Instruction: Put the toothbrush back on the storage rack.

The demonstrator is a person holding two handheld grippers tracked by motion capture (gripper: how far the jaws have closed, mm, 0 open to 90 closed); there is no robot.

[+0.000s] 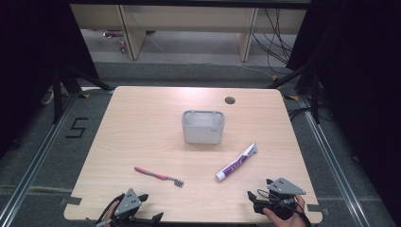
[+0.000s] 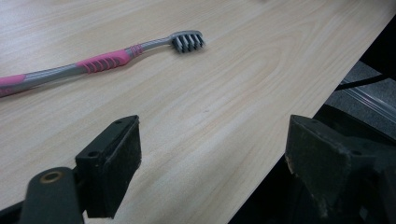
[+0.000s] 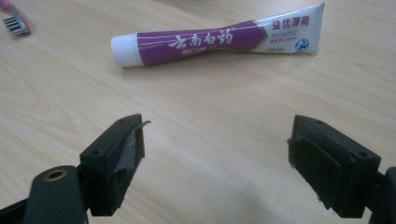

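Wooden table (image 1: 142, 123) in the high view bears a grey caddy (image 1: 203, 126) at its middle; the pink toothbrush (image 1: 158, 176) lies nearer than the caddy to its left, the toothpaste tube (image 1: 236, 163) to its right. Left gripper view: left gripper (image 2: 212, 154) gapes, released, toothbrush beyond. Right gripper view: right gripper (image 3: 217, 154) gapes empty, tube ahead.

the toothpaste tube (image 3: 219, 41) reads "益优薄荷" and "云南白药"; black tape on the floor (image 1: 75, 128) forms a "5".
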